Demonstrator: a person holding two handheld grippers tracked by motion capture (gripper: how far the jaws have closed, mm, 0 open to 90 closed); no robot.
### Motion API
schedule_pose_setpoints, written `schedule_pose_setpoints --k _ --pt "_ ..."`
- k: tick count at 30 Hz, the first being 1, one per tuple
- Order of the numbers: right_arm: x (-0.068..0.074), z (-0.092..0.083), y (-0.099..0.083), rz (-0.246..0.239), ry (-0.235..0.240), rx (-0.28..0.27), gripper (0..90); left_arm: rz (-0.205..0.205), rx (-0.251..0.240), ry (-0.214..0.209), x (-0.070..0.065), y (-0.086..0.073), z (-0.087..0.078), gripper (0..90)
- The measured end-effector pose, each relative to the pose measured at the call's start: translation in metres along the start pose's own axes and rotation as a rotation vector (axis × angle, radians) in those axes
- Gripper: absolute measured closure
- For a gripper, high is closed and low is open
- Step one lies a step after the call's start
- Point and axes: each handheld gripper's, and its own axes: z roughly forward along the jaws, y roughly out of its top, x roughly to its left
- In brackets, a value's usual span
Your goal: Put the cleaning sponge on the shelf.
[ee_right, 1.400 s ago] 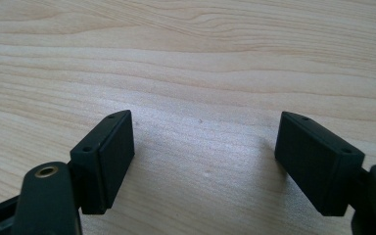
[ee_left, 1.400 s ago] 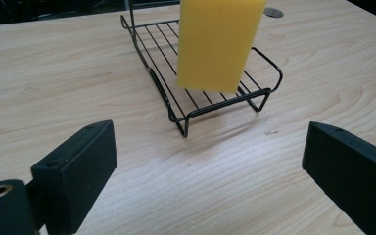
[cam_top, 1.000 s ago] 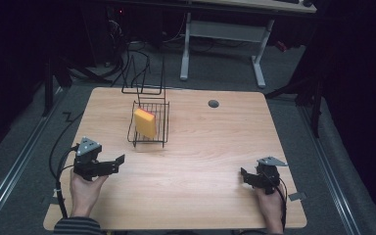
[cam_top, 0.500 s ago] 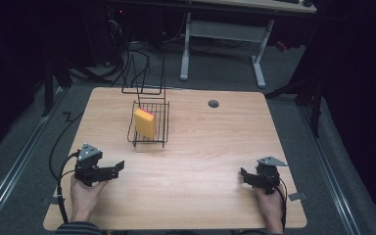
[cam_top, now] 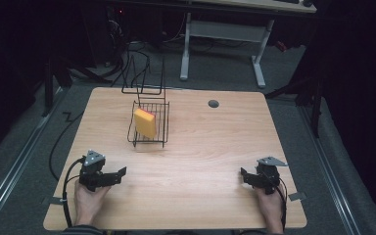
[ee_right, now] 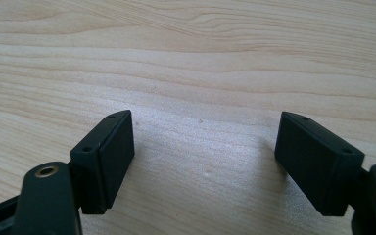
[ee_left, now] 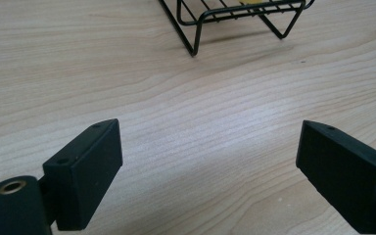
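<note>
A yellow sponge (cam_top: 145, 122) stands on edge inside a black wire basket (cam_top: 149, 145) on the far left-middle of the wooden table (cam_top: 200, 147). My left gripper (cam_top: 121, 172) sits low over the table's near left, pointing right, well short of the basket. Its jaws have just been closing, are still apart, and only bare wood lies between them (ee_left: 210, 142). The basket's wire foot (ee_left: 235, 11) shows ahead of it. My right gripper (cam_top: 245, 175) rests at the near right, pointing left, open over bare wood (ee_right: 205, 127).
A second black wire frame (cam_top: 144, 78) stands at the table's far edge behind the basket. A round cable hole (cam_top: 213, 104) is in the far middle of the tabletop. Beyond the table are a white desk frame (cam_top: 225, 34) and dark floor.
My left hand has sunk toward the tabletop and come slightly nearer the front edge. The right hand, basket and sponge have stayed put.
</note>
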Motion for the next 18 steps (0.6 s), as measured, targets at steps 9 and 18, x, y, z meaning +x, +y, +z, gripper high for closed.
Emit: schedule_pose_setpoints --k 9,18 --pt "0.0 0.0 0.0 0.0 0.0 0.0 22.8 0.016 0.016 0.027 -0.002 -0.008 0.011 11.4" --pt "0.0 0.0 0.0 0.001 0.001 0.001 22.8 0.024 0.043 0.058 -0.003 -0.017 0.023 11.8"
